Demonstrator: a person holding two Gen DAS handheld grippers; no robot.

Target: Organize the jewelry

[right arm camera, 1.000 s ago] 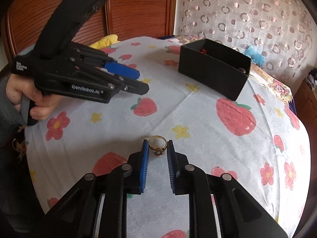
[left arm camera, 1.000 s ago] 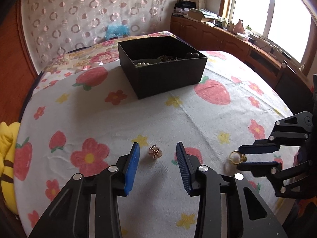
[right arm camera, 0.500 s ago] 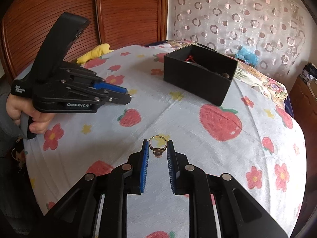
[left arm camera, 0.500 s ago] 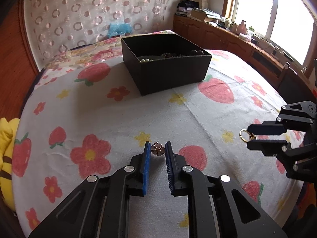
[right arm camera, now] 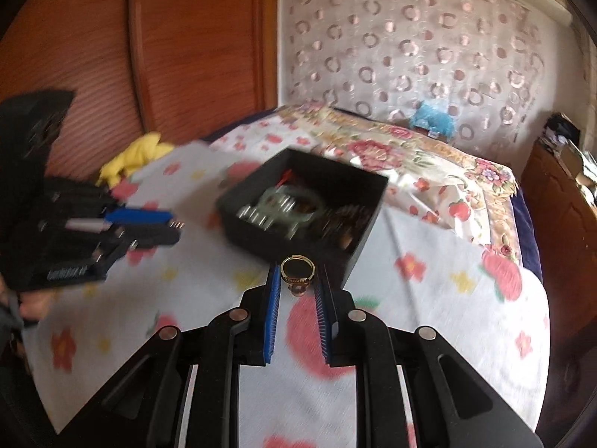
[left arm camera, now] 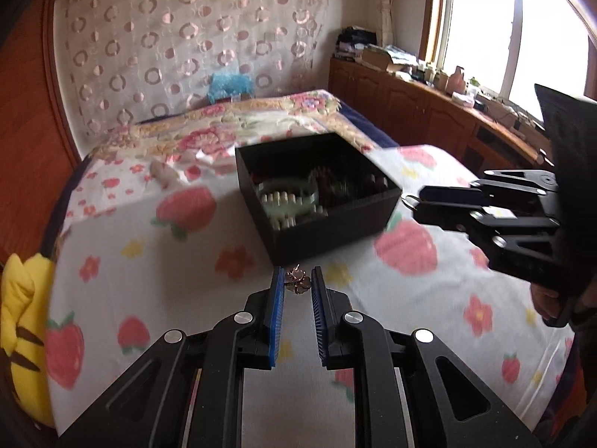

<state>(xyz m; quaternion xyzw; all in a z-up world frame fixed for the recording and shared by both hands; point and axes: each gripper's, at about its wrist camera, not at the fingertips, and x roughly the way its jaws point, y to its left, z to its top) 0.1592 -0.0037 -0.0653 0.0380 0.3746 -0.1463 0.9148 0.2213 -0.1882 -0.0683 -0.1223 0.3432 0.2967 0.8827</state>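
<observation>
The left gripper (left arm camera: 297,285) grasps a small pink flower brooch (left arm camera: 298,283) between the tips of its jaws, above the bed. The right gripper (right arm camera: 297,278) grasps a gold ring (right arm camera: 297,271) between its jaws, and the open black box (right arm camera: 363,224) with jewelry lies just ahead of both.

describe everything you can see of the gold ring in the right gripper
The gold ring is a thin, shiny metal band with a small brownish ornament at its lower end. It stands on edge, its opening facing the camera, pinched between the blue-padded fingers of the right gripper, held off the cloth just short of the black box. The left wrist view shows only its edge.
</observation>
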